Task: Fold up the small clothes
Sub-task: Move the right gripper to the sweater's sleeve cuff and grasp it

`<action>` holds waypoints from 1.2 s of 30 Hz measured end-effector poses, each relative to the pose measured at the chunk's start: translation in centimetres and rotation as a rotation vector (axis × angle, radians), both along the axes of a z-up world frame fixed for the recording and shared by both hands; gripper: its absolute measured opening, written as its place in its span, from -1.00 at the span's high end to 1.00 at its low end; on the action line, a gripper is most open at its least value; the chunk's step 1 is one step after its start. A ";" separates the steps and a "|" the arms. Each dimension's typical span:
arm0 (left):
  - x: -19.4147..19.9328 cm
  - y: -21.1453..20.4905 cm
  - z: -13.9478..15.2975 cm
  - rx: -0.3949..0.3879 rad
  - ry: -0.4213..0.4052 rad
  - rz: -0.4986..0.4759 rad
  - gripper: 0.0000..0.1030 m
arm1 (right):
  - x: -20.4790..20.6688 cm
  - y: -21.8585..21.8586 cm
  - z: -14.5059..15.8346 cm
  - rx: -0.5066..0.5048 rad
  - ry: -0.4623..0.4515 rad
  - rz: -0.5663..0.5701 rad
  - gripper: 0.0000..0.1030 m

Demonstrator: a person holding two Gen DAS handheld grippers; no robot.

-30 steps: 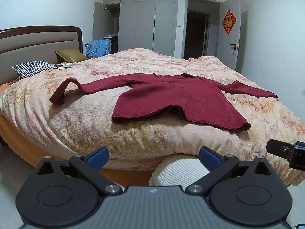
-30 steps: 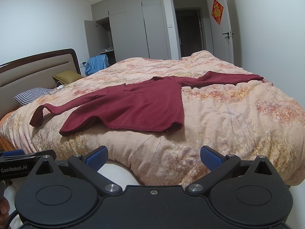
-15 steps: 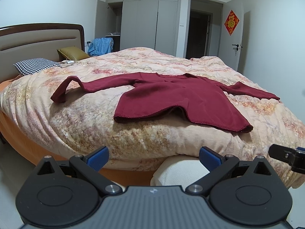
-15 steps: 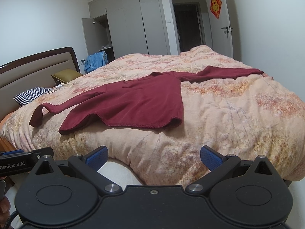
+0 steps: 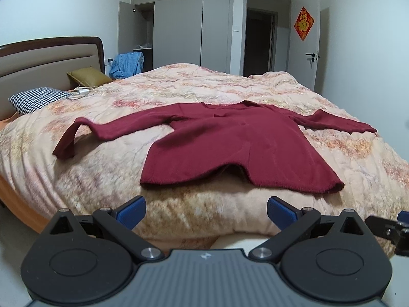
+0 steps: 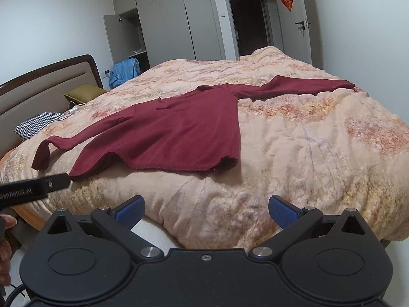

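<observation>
The dark red sweater (image 5: 230,145) lies flat on the floral quilt (image 5: 179,97), both sleeves spread wide and its hem toward me, a little back from the quilt's near edge. My left gripper (image 5: 205,211) hangs low before that edge with its blue pads wide apart and nothing between them, and my right gripper (image 6: 205,211) is likewise spread and bare, neither touching the cloth. Behind, a checked pillow (image 5: 35,98) and an olive cushion (image 5: 88,76) rest by the headboard (image 5: 48,58).
</observation>
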State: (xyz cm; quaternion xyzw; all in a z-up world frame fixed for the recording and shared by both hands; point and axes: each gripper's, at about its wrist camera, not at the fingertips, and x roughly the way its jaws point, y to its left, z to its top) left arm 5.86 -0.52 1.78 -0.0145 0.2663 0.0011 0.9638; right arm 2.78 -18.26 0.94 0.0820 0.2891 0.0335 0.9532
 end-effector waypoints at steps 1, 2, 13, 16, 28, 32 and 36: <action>0.5 0.0 0.2 -0.001 -0.002 0.001 -1.00 | 0.5 -0.1 0.0 -0.001 0.000 0.001 -0.99; 1.0 0.0 0.4 -0.004 -0.003 0.000 -1.00 | 1.1 -0.3 0.0 -0.003 0.001 0.000 -0.99; 10.5 -1.8 2.3 0.032 0.000 -0.045 -1.00 | 9.1 -4.2 -1.2 -0.030 -0.030 -0.049 -0.99; 13.5 -2.9 2.3 0.037 0.003 -0.060 -1.00 | 11.7 -6.2 -1.8 -0.061 -0.062 -0.071 -0.99; 24.7 -9.6 -1.9 0.009 0.088 -0.162 -1.00 | 24.7 -19.0 -2.5 -0.058 -0.155 -0.234 -0.99; 27.0 -11.8 -3.5 -0.010 0.098 -0.196 -1.00 | 29.4 -23.1 -2.7 -0.038 -0.124 -0.275 -0.99; 28.3 -13.3 -5.1 -0.030 0.124 -0.233 -1.00 | 34.2 -26.7 -3.1 -0.011 -0.089 -0.332 -0.99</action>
